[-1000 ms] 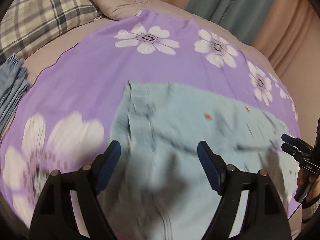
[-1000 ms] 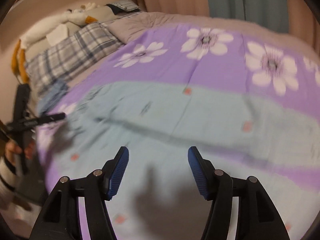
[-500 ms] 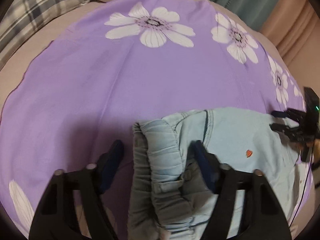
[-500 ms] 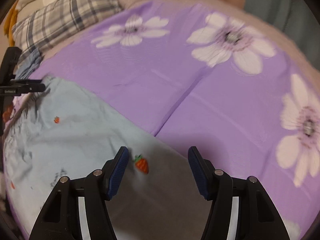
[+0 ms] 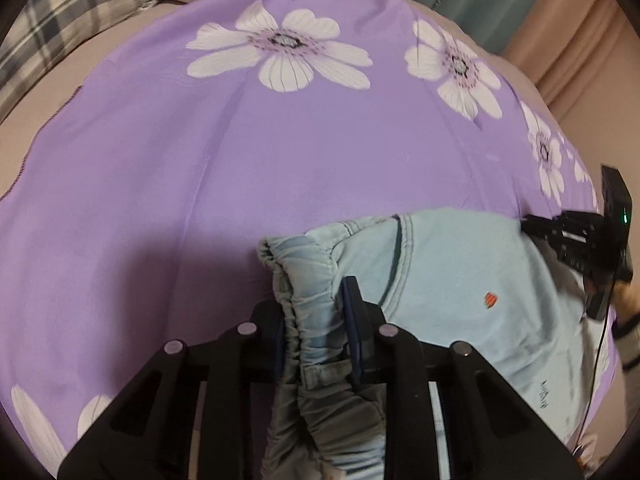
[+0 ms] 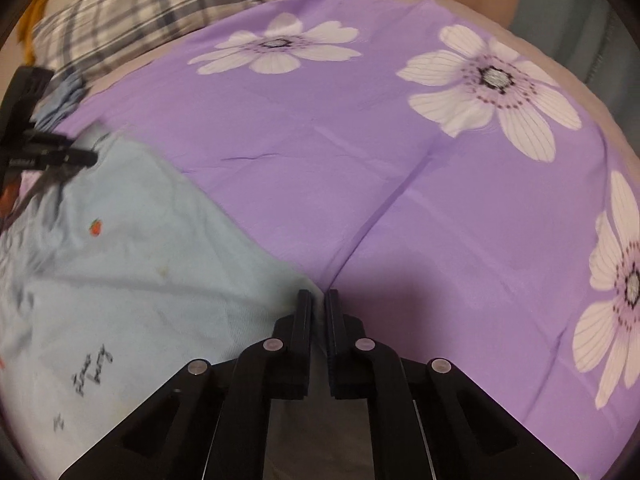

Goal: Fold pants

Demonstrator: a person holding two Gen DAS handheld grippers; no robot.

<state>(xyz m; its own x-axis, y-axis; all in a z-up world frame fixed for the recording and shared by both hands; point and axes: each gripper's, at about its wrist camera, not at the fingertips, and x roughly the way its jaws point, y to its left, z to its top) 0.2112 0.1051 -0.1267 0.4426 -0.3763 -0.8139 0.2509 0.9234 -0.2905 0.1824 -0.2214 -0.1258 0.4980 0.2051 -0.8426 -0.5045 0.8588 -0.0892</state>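
tongs [image 5: 316, 320] [image 6: 319, 308] clamped on pants [image 5: 440, 280] edges, open purple sheet [image 5: 280, 160] beyond

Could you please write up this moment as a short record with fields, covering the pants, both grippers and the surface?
garment: light blue pants with small strawberry prints
surface: purple flowered bedspread
left gripper: jaws closing on the gathered elastic waistband, fabric between the pads
right gripper: shut on the pants' edge
background: plaid pillow at the far end
task stage: both ends gripped, fold not yet made
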